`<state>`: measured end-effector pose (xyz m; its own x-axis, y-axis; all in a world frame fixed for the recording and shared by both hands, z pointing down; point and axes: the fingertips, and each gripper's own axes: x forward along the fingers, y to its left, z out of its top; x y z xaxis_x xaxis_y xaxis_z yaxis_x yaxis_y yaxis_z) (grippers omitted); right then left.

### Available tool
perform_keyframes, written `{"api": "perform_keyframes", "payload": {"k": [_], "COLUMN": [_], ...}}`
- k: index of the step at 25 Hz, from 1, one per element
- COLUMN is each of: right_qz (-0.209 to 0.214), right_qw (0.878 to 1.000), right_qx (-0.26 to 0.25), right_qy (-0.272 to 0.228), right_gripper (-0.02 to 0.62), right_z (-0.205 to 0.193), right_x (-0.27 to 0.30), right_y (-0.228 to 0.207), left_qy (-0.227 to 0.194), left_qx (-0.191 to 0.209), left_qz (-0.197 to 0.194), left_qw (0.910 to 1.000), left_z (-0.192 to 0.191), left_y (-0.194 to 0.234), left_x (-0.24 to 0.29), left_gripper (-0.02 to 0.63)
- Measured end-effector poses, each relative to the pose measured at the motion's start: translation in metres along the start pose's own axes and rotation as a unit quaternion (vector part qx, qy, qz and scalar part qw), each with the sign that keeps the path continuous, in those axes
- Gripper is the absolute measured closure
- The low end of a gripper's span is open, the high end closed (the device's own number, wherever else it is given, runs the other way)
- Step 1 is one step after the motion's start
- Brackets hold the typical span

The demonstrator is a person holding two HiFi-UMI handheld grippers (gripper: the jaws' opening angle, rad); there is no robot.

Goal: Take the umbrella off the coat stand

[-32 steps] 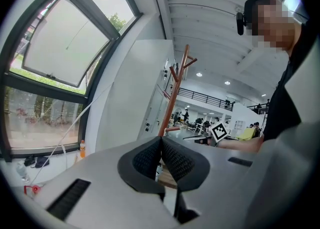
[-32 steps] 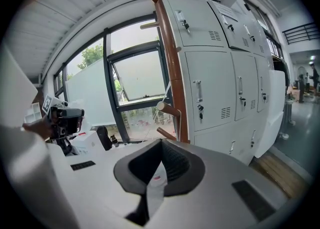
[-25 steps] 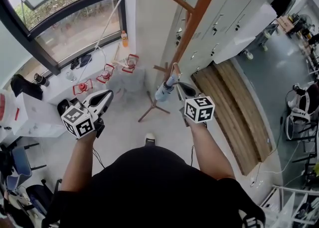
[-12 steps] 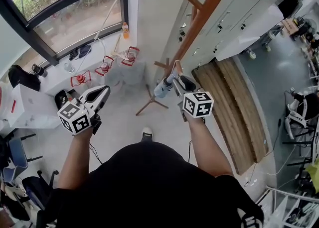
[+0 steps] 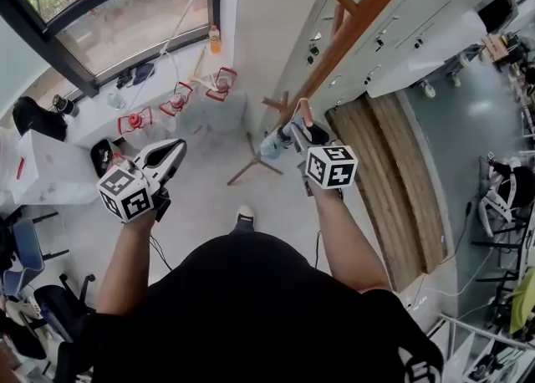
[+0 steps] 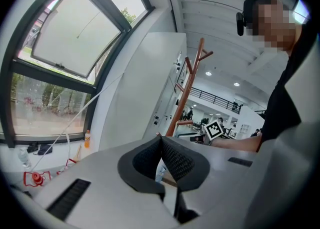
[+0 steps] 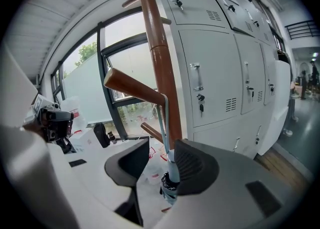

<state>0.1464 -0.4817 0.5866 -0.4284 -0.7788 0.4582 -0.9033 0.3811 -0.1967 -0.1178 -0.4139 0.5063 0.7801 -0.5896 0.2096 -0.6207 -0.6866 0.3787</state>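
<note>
A: Umbrella status?

B: The umbrella (image 5: 274,144) is on the coat stand (image 5: 355,22), folded, pale blue. Its strap (image 7: 163,118) is looped over a low peg (image 7: 131,85). The body hangs under that peg, just beside the brown pole.

A: Right side?

B: The right gripper (image 5: 306,133) is at the umbrella, pointing slightly down toward the pole. Its jaws have just been opening and stand wide apart. The umbrella's top end sits between them, close to the pad on the locker side. Can't tell if it touches that pad. The other pad is clear of it, so no pinch.

A: Left side?

B: The left gripper (image 5: 174,154) is well apart from the stand, on the window side, held over the floor. Its jaws are pressed together at the tips, nothing between them.

A: Surroundings?

B: Grey lockers (image 5: 380,5) are right behind the stand, with a wooden platform (image 5: 389,172) along their foot. The window (image 5: 125,22) is on the opposite side, with an orange bottle (image 5: 215,38) on its sill. The stand's legs (image 5: 251,174) rest on the pale floor, ahead of the person's shoe (image 5: 243,218).
</note>
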Motion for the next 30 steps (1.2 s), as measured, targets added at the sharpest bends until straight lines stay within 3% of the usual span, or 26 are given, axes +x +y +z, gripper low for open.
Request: {"api": "perform_keyframes", "payload": {"k": [23, 30], "right_qz": [0.004, -0.013], "right_qw": [1.0, 1.0], "right_qx": [0.001, -0.012], "right_qy": [0.019, 0.026], "right_gripper": [0.427, 0.469], "right_z": [-0.009, -0.008], "right_x": [0.042, 0.044], "right_y": [-0.01, -0.016], "left_qy": [0.026, 0.029], "left_qx": [-0.004, -0.007], "left_qz": [0.011, 0.012], "left_qw": [0.9996, 0.9995], "left_z": [-0.015, -0.014], "left_y": [0.012, 0.013], "left_x": [0.014, 0.016], "left_gripper": [0.583, 0.583]}}
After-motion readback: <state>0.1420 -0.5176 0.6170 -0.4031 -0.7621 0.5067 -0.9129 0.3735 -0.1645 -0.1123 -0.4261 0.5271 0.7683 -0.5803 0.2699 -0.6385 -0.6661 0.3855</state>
